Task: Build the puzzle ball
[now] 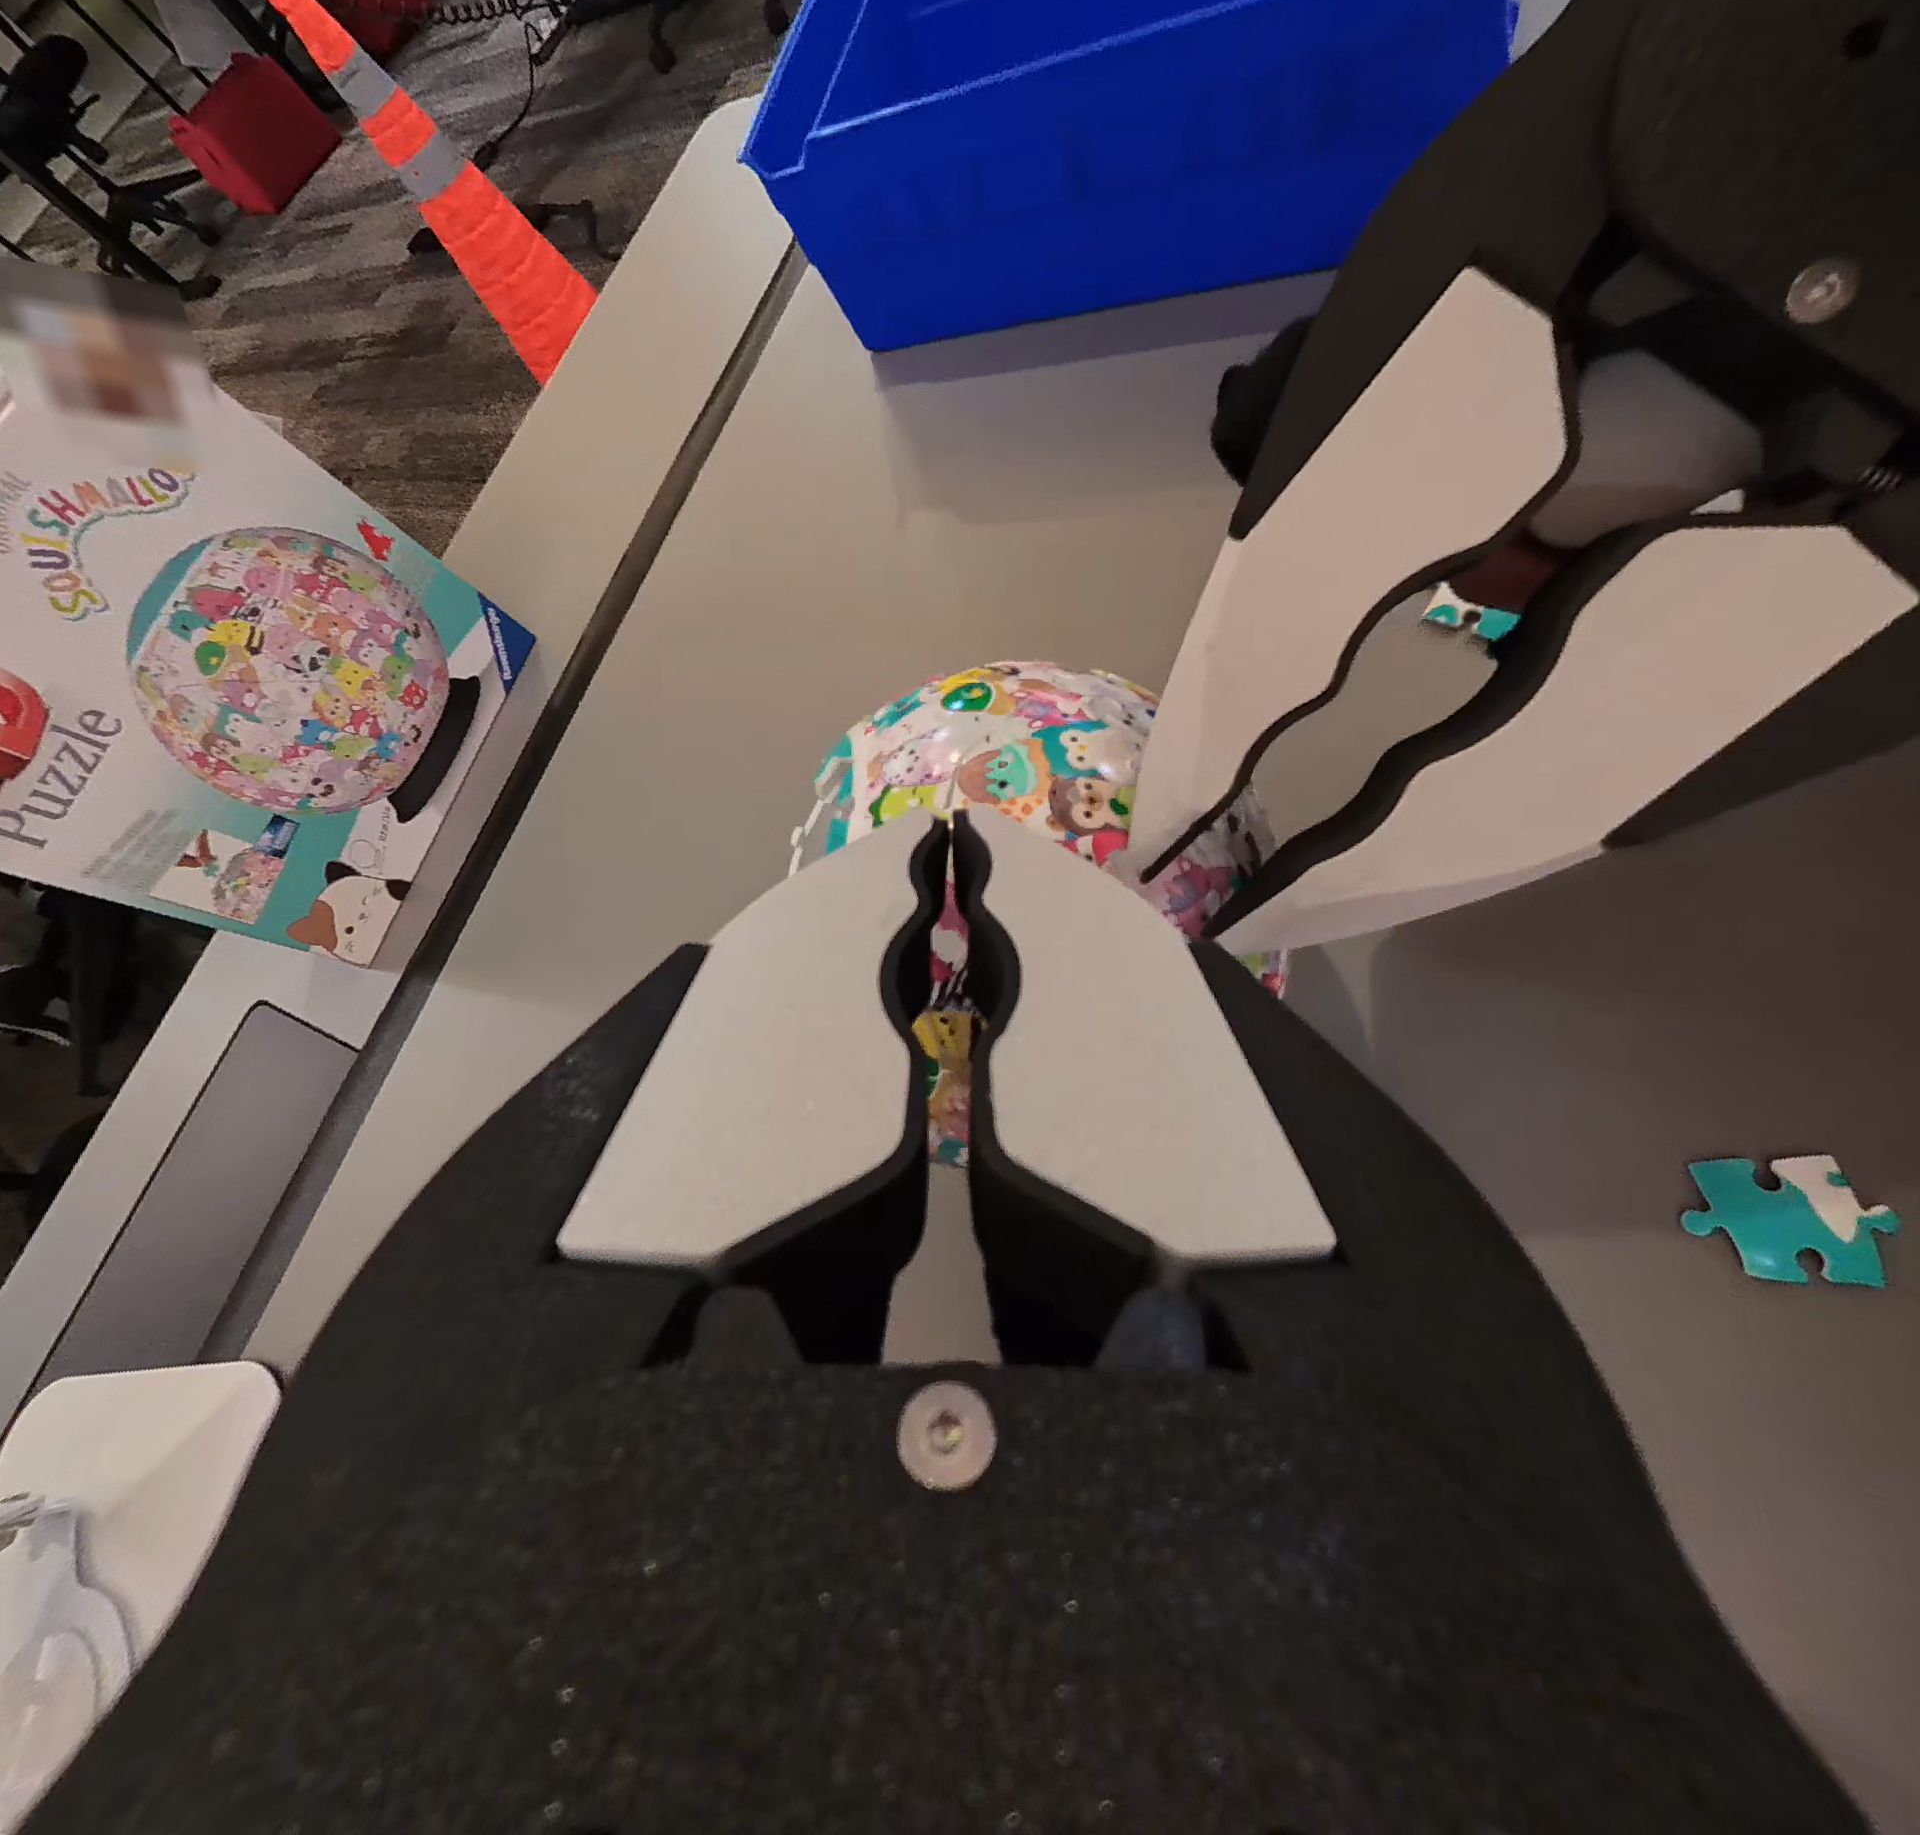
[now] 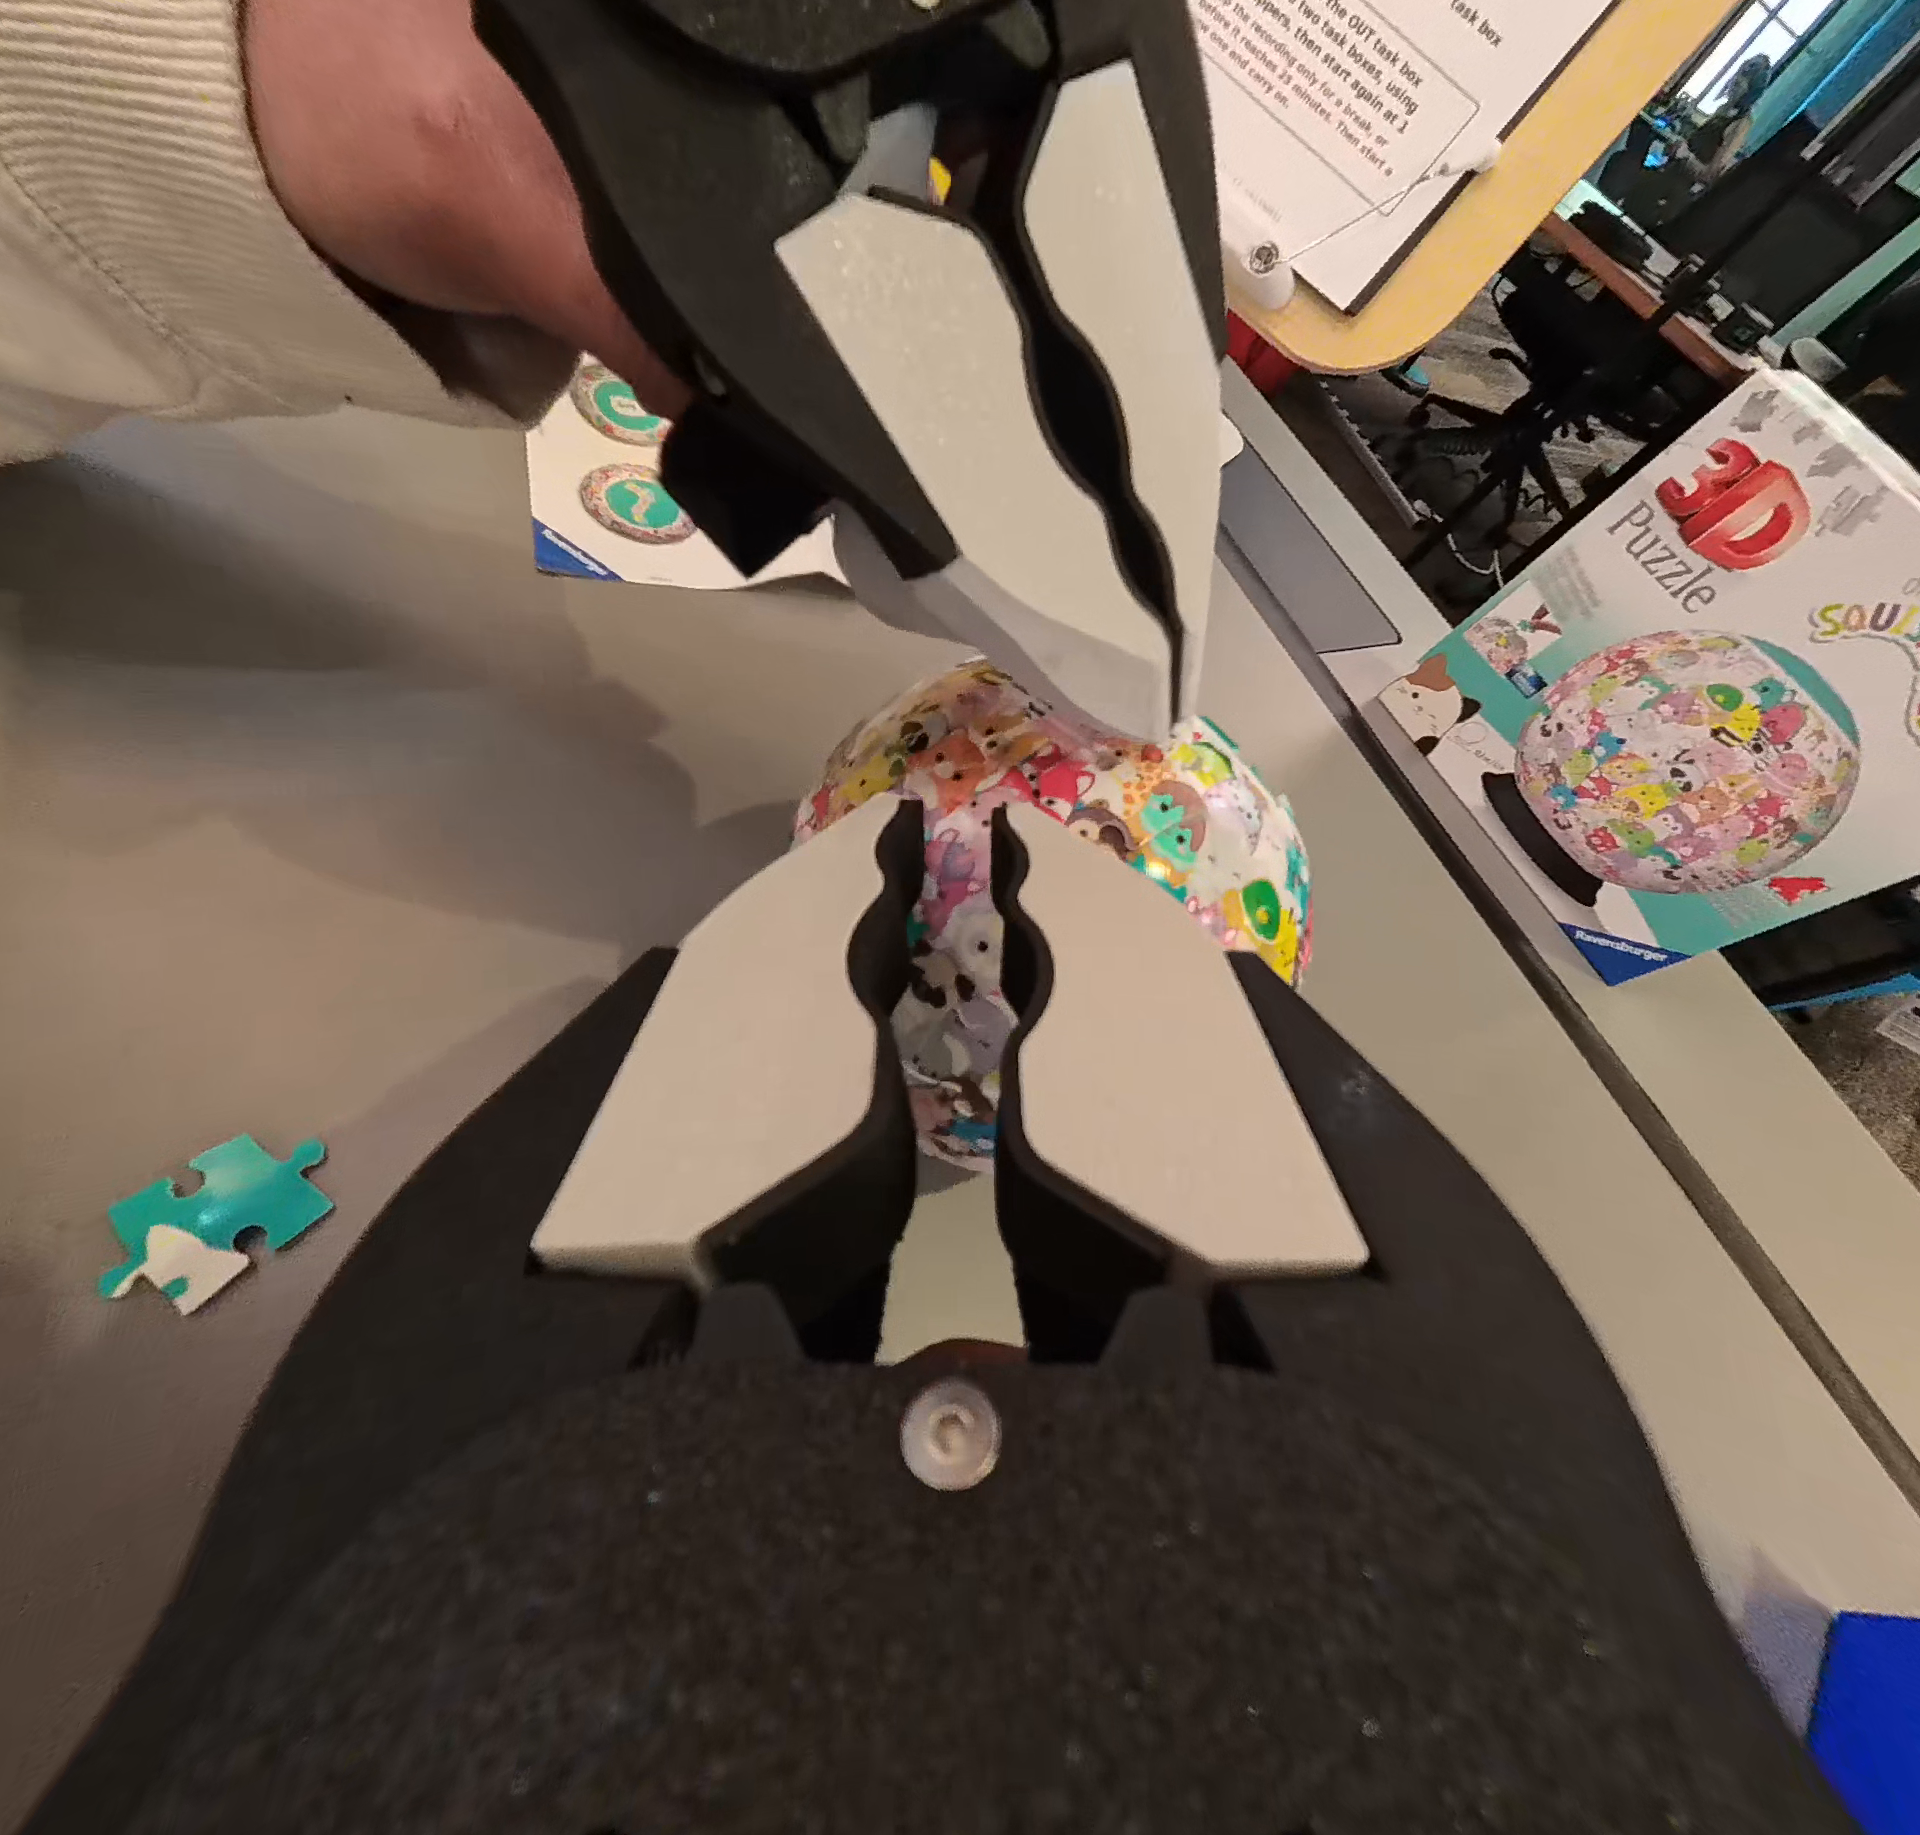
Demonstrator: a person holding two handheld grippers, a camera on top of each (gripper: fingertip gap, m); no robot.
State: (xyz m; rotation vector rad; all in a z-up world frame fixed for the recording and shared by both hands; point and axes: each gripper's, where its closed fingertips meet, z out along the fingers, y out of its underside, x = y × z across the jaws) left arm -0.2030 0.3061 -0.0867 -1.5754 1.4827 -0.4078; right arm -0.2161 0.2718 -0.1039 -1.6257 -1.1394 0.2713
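Observation:
The partly built puzzle ball (image 1: 1018, 757), covered in colourful cartoon animals, rests on the grey table (image 1: 727, 590); it also shows in the right wrist view (image 2: 1143, 809). My left gripper (image 1: 951, 827) is shut, its tips touching the top of the ball; it comes down from above in the right wrist view (image 2: 1169, 720). I cannot tell whether anything thin is pinched. My right gripper (image 2: 951, 814) is open by a narrow gap, tips against the ball's side, and shows at the right in the left wrist view (image 1: 1179, 902). A loose teal and white piece (image 1: 1787, 1219) lies on the table (image 2: 213, 1219).
A blue bin (image 1: 1091, 123) stands behind the ball. The puzzle box (image 1: 260, 694) lies across the table's seam (image 2: 1662, 725). A second teal piece (image 1: 1470, 619) shows through the right gripper's gap. A leaflet (image 2: 603, 528) lies beyond the ball. An orange cone (image 1: 468, 185) stands on the floor. My hands' fingertips stand some 4 centimeters from each other.

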